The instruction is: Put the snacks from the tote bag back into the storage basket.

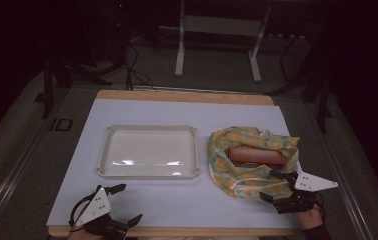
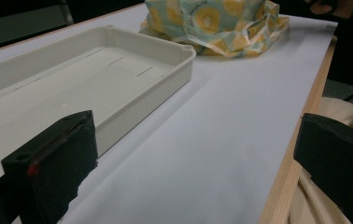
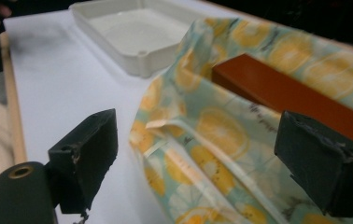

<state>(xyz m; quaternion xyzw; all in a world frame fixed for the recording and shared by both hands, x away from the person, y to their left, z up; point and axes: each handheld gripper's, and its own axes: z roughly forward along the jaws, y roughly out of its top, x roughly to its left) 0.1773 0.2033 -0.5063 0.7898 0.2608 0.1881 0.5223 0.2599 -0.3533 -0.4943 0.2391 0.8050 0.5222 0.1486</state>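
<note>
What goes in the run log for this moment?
left tool: open, idle | right tool: open at lemon-print bag | brown box: in bag | tray: empty

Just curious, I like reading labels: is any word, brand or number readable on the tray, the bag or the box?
None can be read.
Bag: small dark marks by the lemon print, too blurred to read.
Tray: plain.
Box: no text visible.

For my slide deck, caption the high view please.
Open left gripper and right gripper flank an empty tray and lemon-print bag.
</note>
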